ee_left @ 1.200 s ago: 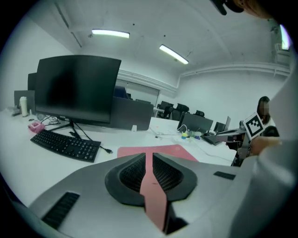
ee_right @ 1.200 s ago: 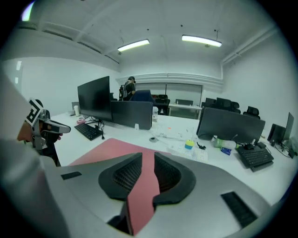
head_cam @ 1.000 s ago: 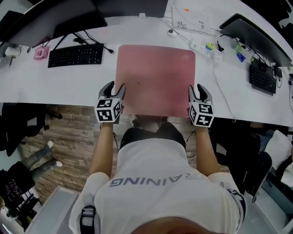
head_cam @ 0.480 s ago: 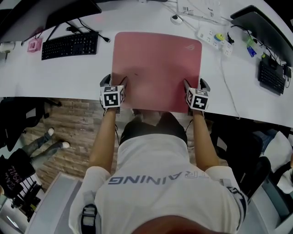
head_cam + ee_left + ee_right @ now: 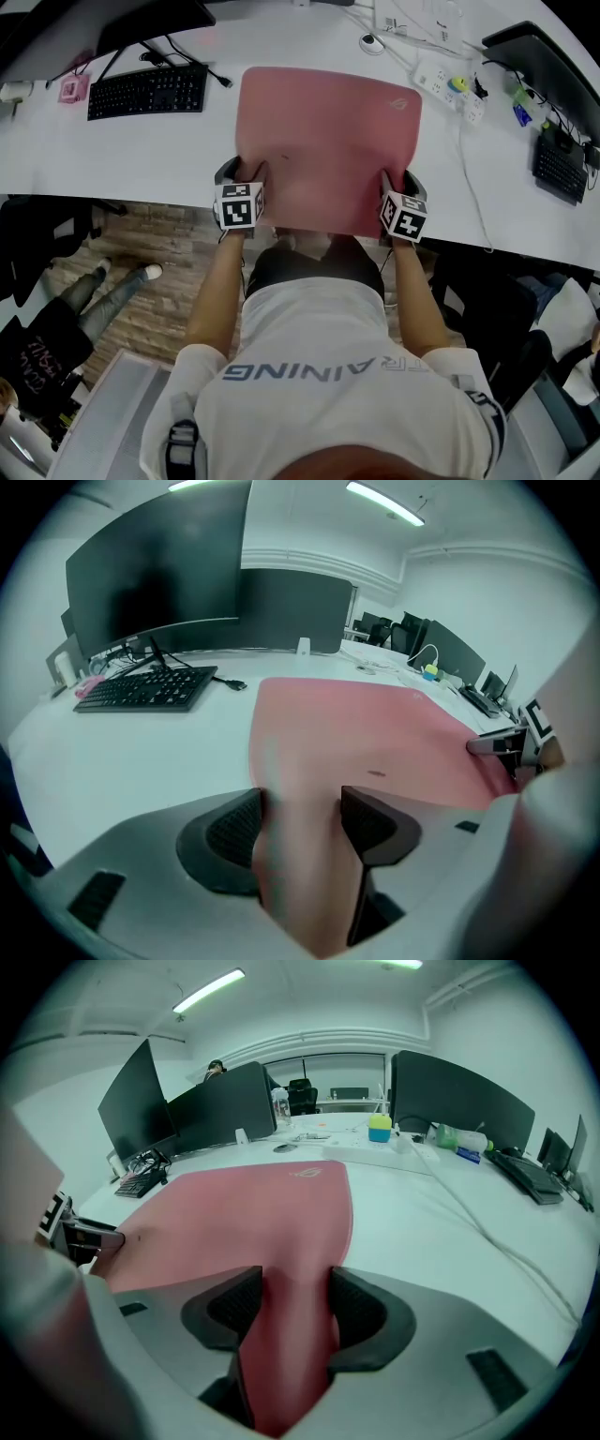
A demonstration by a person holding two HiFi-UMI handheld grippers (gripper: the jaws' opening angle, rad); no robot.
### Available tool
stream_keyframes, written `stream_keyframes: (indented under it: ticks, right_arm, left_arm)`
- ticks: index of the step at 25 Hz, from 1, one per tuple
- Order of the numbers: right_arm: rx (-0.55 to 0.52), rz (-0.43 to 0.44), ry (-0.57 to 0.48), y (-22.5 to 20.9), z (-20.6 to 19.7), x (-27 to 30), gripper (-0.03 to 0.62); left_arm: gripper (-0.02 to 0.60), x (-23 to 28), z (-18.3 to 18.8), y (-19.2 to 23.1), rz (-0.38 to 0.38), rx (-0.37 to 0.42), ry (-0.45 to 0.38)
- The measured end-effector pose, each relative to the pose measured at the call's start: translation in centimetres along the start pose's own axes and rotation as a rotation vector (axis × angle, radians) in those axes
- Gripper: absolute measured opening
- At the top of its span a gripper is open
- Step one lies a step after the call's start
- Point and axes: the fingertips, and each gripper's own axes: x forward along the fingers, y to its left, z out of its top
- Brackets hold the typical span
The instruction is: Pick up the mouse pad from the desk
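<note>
We find the pink mouse pad (image 5: 328,141) on the white desk (image 5: 141,159), with its near edge at the desk's front edge. The left gripper (image 5: 244,174) sits at the near left corner of the mouse pad, and the right gripper (image 5: 398,183) sits at its near right corner. Both sets of jaws have just been closing. In each gripper view, the mouse pad's near edge fills the gap between the 2 jaws and touches both inner faces, so each gripper holds it. A black keyboard (image 5: 147,91) lies to the left, apart from the mouse pad.
</note>
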Motion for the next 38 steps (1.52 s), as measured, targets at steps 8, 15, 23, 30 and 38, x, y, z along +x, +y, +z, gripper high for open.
stream_keyframes:
  ticks: [8, 15, 23, 30, 38]
  right_arm:
    - [-0.087, 0.02, 0.006, 2.6, 0.6, -0.8, 0.077]
    - [-0.128, 0.036, -0.073, 4.5, 3.4, -3.8, 0.058]
    - [-0.159, 0.036, -0.234, 4.0, 9.5, -10.0, 0.058]
    - [-0.206, 0.023, -0.439, 4.7, 16.4, -17.2, 0.058]
    - [-0.275, -0.009, -0.672, 6.0, 22.9, -25.8, 0.058]
  left_arm:
    - [0.146, -1.2, 0.7, -2.0, -0.019, 0.049, -0.047]
    - [0.089, -4.8, 3.1, -3.6, -0.126, 0.038, -0.133]
    - [0.086, -11.1, 9.0, -5.8, -0.166, 0.051, -0.307]
    - [0.086, -17.2, 15.6, -6.6, -0.163, 0.096, -0.512]
    - [0.086, -25.6, 22.3, -7.7, -0.157, 0.15, -0.735]
